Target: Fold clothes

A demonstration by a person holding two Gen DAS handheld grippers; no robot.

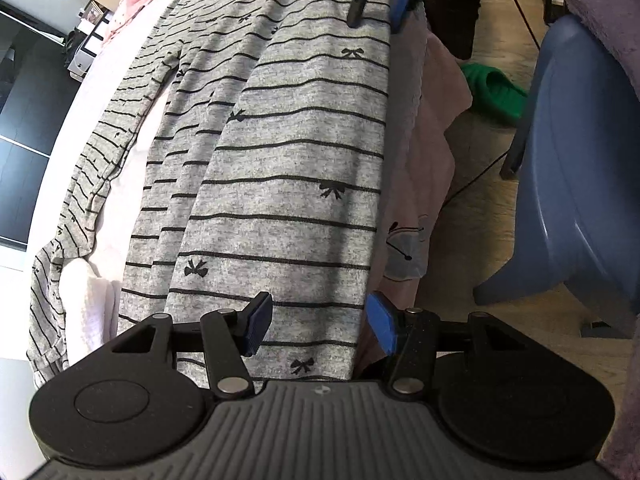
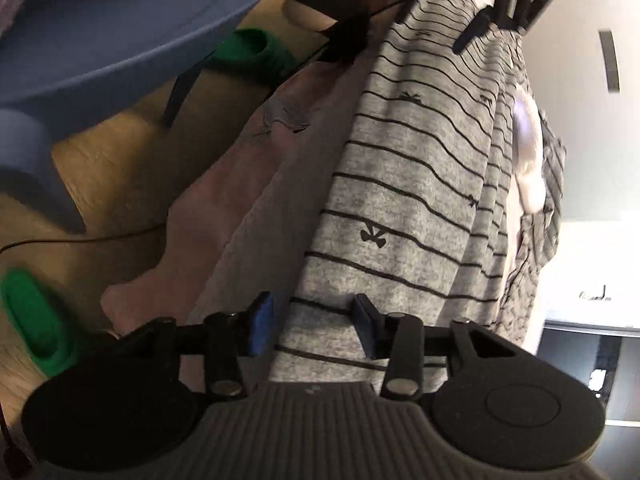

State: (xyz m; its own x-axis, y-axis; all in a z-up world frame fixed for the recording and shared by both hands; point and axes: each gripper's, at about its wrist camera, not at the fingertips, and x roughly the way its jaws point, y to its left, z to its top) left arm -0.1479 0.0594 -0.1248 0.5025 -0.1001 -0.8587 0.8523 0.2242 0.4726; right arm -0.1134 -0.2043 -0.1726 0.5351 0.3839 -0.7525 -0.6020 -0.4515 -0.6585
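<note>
Both tongs, left tongs [image 1: 320, 326] and right tongs [image 2: 316, 322], gape, unclamped, over soft grey striped knit garment [image 1: 288, 168].

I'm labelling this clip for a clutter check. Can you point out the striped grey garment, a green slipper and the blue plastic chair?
striped grey garment [image 1: 280, 184]: left wrist view, middle of the folded panel.
green slipper [image 1: 494, 90]: left wrist view, its upper strap.
blue plastic chair [image 1: 580, 152]: left wrist view, the seat shell's side.

One striped garment [image 1: 280, 152], two green slippers [image 2: 36, 320], one blue chair [image 1: 580, 160]
</note>
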